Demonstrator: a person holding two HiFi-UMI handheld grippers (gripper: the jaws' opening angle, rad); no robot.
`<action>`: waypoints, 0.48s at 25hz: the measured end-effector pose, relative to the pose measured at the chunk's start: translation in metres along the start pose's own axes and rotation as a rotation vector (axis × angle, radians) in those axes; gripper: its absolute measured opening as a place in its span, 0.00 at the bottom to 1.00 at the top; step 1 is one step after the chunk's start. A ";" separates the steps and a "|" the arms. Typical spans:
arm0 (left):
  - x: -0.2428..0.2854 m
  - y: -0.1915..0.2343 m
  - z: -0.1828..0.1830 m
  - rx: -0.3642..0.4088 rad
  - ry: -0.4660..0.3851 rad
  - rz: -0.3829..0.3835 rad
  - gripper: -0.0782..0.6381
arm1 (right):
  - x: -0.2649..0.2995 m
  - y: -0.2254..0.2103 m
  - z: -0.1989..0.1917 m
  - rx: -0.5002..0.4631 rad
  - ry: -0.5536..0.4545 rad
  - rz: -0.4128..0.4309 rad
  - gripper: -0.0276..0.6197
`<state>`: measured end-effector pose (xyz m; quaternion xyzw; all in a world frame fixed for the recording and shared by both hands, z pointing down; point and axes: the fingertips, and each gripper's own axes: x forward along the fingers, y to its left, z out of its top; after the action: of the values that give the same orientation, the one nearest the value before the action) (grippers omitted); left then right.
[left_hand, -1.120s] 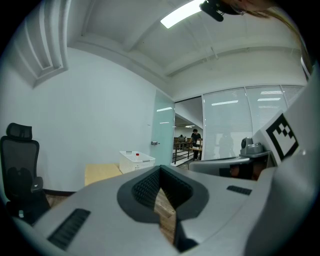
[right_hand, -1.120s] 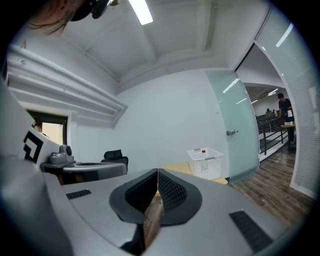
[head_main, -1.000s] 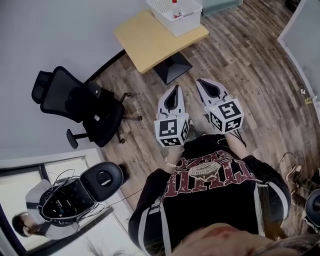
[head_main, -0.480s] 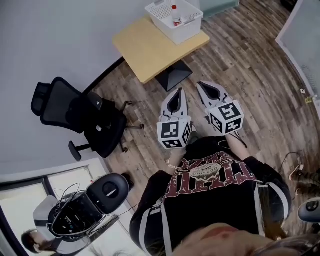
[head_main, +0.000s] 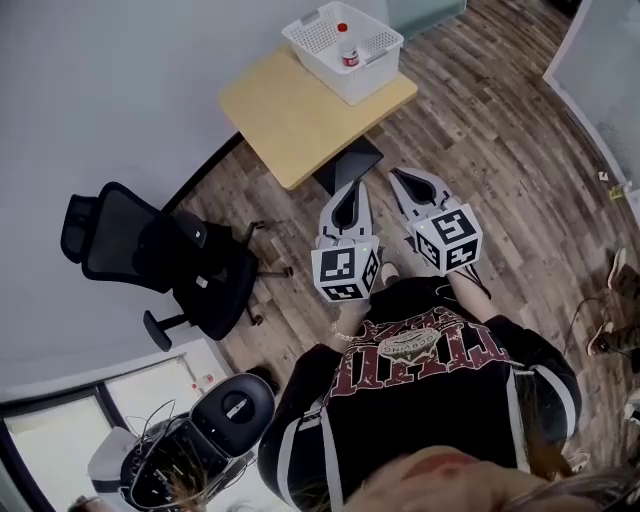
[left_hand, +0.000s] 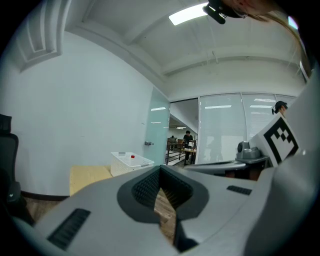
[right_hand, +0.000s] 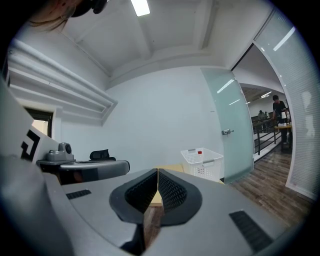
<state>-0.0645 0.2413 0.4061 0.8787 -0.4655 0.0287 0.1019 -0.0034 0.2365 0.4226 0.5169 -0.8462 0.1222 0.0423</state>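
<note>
Both grippers hang in the air before the person's chest, above the wooden floor (head_main: 500, 150). The left gripper (head_main: 356, 185) has its jaws closed with nothing between them. The right gripper (head_main: 394, 173) likewise has its jaws pressed together and empty. The nearest things stand ahead, well apart from them: a white basket (head_main: 362, 82) on the far corner of the light wooden table (head_main: 285, 115), and upright inside it a small bottle (head_main: 346, 46) with a red cap.

The basket looks like thin perforated plastic, so I judge it light and a little flexible; its rim seems the firmest place to grip. The bottle seems light, smooth and round, so it could slip; its body under the cap looks safer.

Only the head view shows the black office chair (head_main: 150, 255) left of the table. The gripper views show instead the frosted glass door (right_hand: 232, 135) and distant people (left_hand: 188, 136).
</note>
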 end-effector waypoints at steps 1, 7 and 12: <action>0.002 0.005 0.001 0.001 0.001 -0.005 0.18 | 0.005 0.001 0.000 0.001 0.001 -0.005 0.07; 0.014 0.020 0.005 0.008 0.003 -0.031 0.18 | 0.022 -0.003 0.003 0.008 -0.007 -0.026 0.07; 0.018 0.019 0.004 0.021 0.012 -0.047 0.18 | 0.024 -0.008 0.003 0.019 -0.018 -0.045 0.07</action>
<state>-0.0701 0.2152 0.4082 0.8903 -0.4437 0.0364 0.0961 -0.0073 0.2120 0.4255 0.5374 -0.8334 0.1245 0.0323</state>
